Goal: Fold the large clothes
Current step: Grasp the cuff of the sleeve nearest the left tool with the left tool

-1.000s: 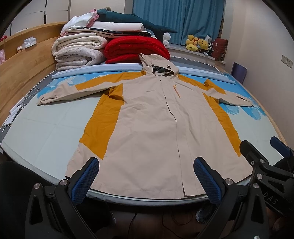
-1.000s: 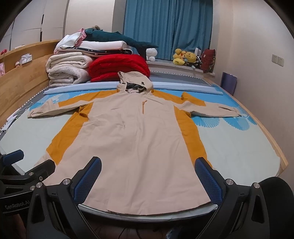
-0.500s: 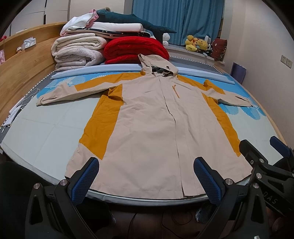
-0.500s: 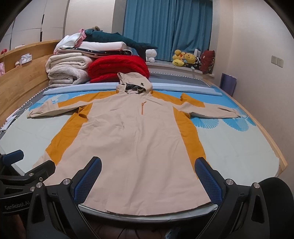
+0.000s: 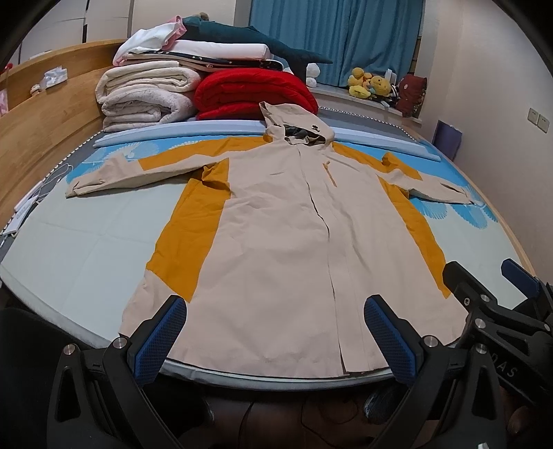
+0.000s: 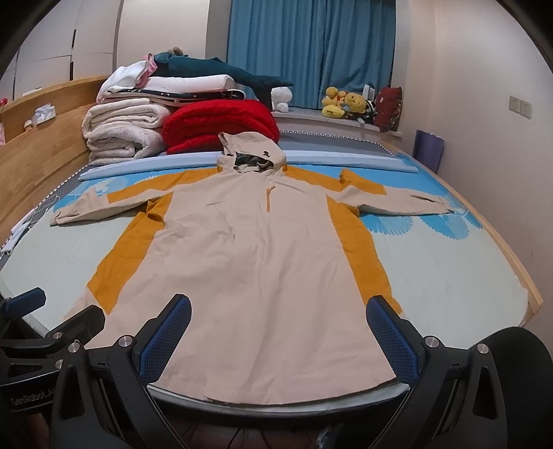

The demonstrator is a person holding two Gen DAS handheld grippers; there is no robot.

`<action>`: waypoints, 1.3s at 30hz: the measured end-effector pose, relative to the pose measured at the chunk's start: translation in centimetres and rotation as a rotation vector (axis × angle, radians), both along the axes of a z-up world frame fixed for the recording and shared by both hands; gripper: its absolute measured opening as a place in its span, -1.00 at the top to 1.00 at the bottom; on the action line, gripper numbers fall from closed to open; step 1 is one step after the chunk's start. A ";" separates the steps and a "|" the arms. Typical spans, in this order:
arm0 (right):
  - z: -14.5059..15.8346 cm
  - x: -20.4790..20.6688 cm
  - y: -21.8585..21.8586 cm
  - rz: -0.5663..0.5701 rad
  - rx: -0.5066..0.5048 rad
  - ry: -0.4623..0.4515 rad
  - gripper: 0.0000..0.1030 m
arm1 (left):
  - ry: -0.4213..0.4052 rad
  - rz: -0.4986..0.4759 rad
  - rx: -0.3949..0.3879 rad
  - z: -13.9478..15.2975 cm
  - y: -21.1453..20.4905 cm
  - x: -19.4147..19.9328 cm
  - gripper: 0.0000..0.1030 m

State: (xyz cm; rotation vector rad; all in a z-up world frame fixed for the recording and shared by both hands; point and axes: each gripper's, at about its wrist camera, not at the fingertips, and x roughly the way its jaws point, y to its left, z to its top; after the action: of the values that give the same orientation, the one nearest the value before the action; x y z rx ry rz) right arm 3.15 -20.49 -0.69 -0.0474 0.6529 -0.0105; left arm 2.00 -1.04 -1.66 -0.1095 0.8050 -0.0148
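Left wrist view: a beige hooded jacket with mustard-orange side panels point(image 5: 276, 241) lies flat and face up on a bed covered by a pale blue sheet with a bright blue shell print point(image 5: 76, 241), sleeves spread to either side, hood toward the far end, hem at the near edge. The left gripper point(image 5: 274, 340), black with blue-padded fingers point(image 5: 159, 338), hangs above the hem with its fingers wide apart, touching nothing. The right gripper point(image 5: 490, 279) shows at the lower right edge, its fingers also parted, just off the jacket's near corner. Behind the hood sit a folded red quilt point(image 5: 252, 91), a stack of rolled cream blankets point(image 5: 145, 95) and a dark teal plush shark point(image 5: 249, 38) lying on folded white bedding. Yellow plush toys point(image 5: 369, 83) line the ledge under blue curtains point(image 5: 331, 31). A wooden headboard point(image 5: 45, 114) runs along the left.

Right wrist view: the same jacket point(image 6: 249, 248) fills the middle of the bed point(image 6: 449, 269), its front zip closed and an orange chest zip near the collar. The right gripper point(image 6: 276, 340) hovers over the hem with blue-padded fingers point(image 6: 390, 340) spread wide and empty. The left gripper point(image 6: 55, 311) enters at the lower left beside the jacket's near corner. The red quilt point(image 6: 221, 124), cream blankets point(image 6: 121, 131) and curtains point(image 6: 311, 45) stand beyond.
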 end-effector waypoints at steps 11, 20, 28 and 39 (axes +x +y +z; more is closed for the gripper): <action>0.9 1.8 0.1 0.033 0.028 -0.014 -0.58 | 0.014 0.007 0.045 0.8 1.4 3.7 -0.28; 6.2 10.9 -1.4 0.085 0.089 -0.120 0.17 | -0.026 0.027 0.093 3.0 7.1 16.2 0.47; 9.3 23.4 0.4 0.138 0.034 -0.151 0.16 | -0.009 0.260 0.027 0.8 18.3 27.9 0.47; 2.6 33.9 0.9 0.191 0.136 0.011 -0.11 | 0.133 0.695 -0.141 -9.2 38.7 32.4 0.14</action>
State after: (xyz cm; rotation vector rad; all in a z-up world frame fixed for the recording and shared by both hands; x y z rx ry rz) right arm 37.10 -19.56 1.92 0.0212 0.6566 0.2179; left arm 34.38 37.63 -10.85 -0.5232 0.8632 0.5978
